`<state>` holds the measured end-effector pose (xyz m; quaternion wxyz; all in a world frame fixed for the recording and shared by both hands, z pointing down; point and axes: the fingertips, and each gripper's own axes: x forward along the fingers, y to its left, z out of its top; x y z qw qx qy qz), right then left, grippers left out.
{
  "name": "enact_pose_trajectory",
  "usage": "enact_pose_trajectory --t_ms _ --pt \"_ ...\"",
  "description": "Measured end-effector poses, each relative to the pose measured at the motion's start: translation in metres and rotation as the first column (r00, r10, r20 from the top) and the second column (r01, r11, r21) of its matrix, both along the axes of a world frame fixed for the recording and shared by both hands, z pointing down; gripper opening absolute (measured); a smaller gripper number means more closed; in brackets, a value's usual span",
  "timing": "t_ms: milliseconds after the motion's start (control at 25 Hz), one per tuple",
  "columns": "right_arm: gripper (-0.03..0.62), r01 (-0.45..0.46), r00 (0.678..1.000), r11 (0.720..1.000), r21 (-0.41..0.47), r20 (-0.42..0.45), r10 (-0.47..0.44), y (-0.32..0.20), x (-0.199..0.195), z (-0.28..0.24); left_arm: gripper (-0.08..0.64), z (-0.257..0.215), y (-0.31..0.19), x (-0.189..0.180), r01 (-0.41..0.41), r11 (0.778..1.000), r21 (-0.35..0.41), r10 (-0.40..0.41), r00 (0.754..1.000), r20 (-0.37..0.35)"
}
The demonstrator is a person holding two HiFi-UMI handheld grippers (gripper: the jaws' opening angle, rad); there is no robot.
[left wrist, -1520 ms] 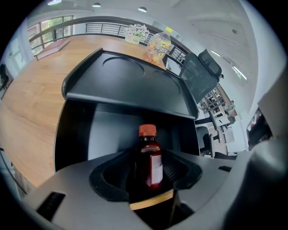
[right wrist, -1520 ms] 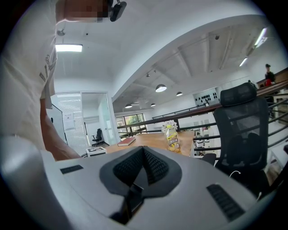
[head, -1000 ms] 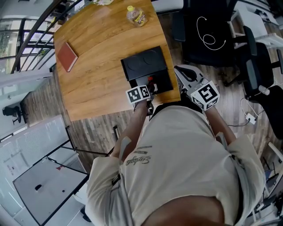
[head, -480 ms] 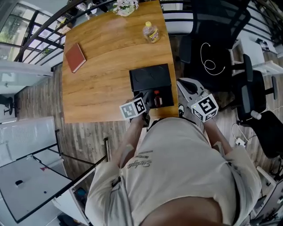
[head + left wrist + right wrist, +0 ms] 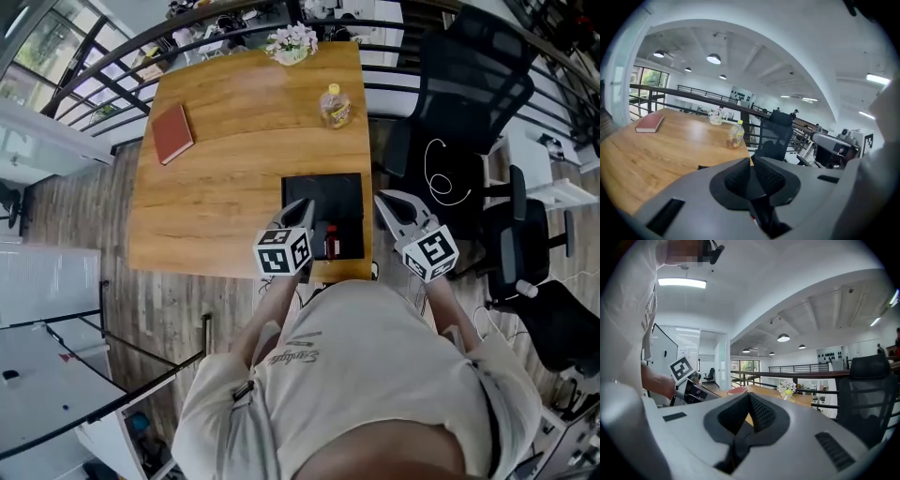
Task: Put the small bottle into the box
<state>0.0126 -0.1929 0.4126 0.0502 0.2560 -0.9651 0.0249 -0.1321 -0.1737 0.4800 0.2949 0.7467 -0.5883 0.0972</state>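
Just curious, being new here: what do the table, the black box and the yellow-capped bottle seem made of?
Table: wood or veneer, visible grain, soft sheen.
Black box: matte, perhaps plastic or card; unclear.
Yellow-capped bottle: probably clear plastic, see-through body.

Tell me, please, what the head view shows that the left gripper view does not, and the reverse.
Head view only: the small bottle inside the box, and the person from above. Left gripper view only: the jaws of the left gripper, just closed with nothing between them, and the ceiling lamps. Both: the table, book, vase, drink bottle and a chair.
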Motion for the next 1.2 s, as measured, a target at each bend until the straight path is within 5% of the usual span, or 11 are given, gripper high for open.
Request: enact_pose_trajectory --t_ms 280,760,1000,1200 --pt "-0.005 -0.017 0.999 0.997 0.075 0.037 0.014 -0.015 0.006 -0.039 0.04 -0.063 -0.021 0.005 -0.048 0.982 0.183 0.034 0.996 0.077" --pt "-0.005 -0.03 0.995 0.977 0.209 0.101 0.009 -0.023 0.016 -0.11 0.04 -0.15 -0.038 -0.002 -0.062 0.923 0.379 0.02 0.993 0.115" --pt "-0.005 -0.032 0.997 0.952 0.303 0.075 0.009 -0.025 0.019 -0.137 0.04 -0.186 -0.043 0.003 -0.087 0.889 0.45 0.018 0.988 0.156" --pt "-0.005 -0.052 0.99 0.954 0.295 0.142 0.01 -0.031 0.027 -0.154 0.04 -0.19 -0.051 -0.001 -0.106 0.887 0.449 0.021 0.982 0.19"
